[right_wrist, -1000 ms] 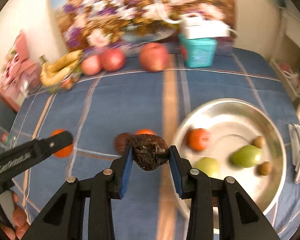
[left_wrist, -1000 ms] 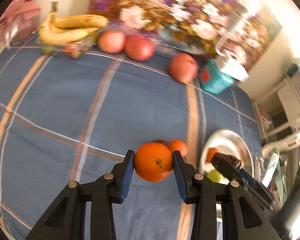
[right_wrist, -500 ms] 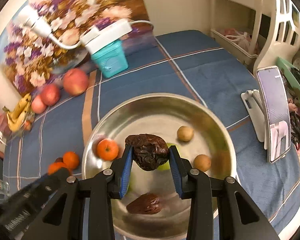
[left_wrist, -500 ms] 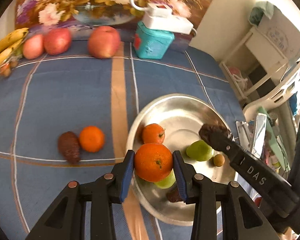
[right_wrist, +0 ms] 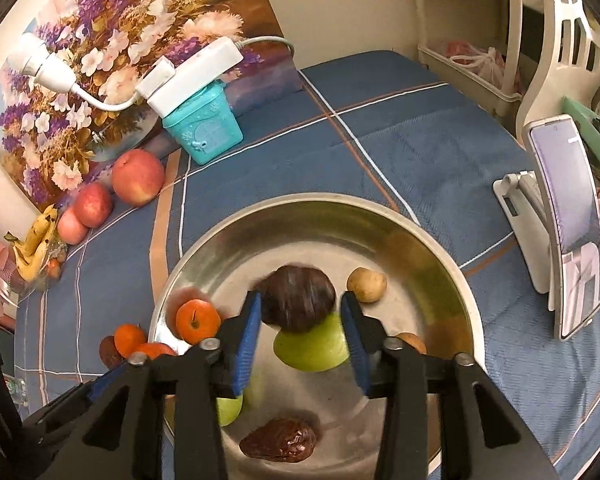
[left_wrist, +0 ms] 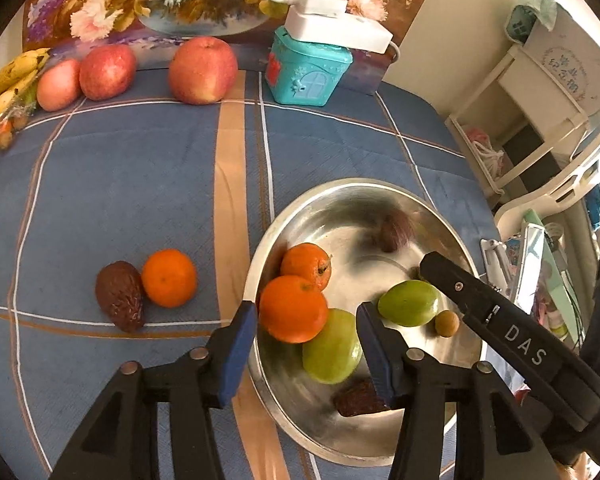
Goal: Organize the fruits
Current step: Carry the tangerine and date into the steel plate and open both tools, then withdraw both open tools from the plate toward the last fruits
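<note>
A steel bowl [left_wrist: 332,196] [right_wrist: 452,264] sits on the blue checked cloth. My left gripper [left_wrist: 306,334] is open over its near left side; the orange [left_wrist: 293,308] it held is loose between the jaws, by another orange [left_wrist: 306,264] and a green fruit [left_wrist: 332,350]. My right gripper [right_wrist: 300,320] is open over the bowl; the dark wrinkled fruit [right_wrist: 298,302] is blurred just past its fingers, above a green fruit [right_wrist: 312,346]. A dark fruit [left_wrist: 120,300] and an orange [left_wrist: 169,278] lie on the cloth left of the bowl.
Three apples [left_wrist: 202,70] and bananas [left_wrist: 8,80] line the far edge by a teal box [left_wrist: 306,70] with a power strip on it. A phone on a stand [right_wrist: 566,224] stands right of the bowl. The bowl also holds small brown fruits [right_wrist: 366,285] and a dark fruit [right_wrist: 278,438].
Both grippers have opened over the bowl. The orange has come free of the left jaws and the dark wrinkled fruit has come free of the right jaws.
</note>
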Demonstrator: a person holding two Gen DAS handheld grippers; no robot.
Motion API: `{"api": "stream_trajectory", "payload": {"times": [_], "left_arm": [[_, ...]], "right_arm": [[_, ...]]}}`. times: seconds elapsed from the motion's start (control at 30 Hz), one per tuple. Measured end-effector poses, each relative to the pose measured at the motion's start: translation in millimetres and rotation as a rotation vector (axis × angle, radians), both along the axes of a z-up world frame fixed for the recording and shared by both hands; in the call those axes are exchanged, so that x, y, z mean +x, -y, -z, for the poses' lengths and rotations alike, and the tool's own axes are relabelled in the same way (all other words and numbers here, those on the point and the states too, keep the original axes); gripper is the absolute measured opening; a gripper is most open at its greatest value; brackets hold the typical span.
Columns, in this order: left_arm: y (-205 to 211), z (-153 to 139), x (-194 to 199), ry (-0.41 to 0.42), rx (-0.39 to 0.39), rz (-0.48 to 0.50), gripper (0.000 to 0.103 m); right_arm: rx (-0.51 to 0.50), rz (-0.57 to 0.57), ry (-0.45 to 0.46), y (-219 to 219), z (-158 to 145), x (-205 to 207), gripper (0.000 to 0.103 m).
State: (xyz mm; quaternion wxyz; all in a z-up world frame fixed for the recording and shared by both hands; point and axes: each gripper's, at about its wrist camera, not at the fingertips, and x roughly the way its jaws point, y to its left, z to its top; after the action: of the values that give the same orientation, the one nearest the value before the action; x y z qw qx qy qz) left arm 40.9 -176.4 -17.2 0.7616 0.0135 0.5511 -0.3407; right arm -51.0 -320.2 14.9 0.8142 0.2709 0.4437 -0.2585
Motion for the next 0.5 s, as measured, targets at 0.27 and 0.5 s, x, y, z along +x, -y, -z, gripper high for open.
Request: {"api": "stream_trajectory", "payload": {"times": [0.27,0.5], "left_arm": [[-18.8,-5.7,8.0,0.007,0.028,-0.049,0.068],[-55.9,-0.8,29.4,0.015,0.084,-0.180,0.078]], "right_arm": [[-0.015,-0.010,-0.021,-7.2,-2.2,-0.1,0.062],[-0.029,-0.050,-0.054,-16.7,4.2,7.2,0.081]]}}
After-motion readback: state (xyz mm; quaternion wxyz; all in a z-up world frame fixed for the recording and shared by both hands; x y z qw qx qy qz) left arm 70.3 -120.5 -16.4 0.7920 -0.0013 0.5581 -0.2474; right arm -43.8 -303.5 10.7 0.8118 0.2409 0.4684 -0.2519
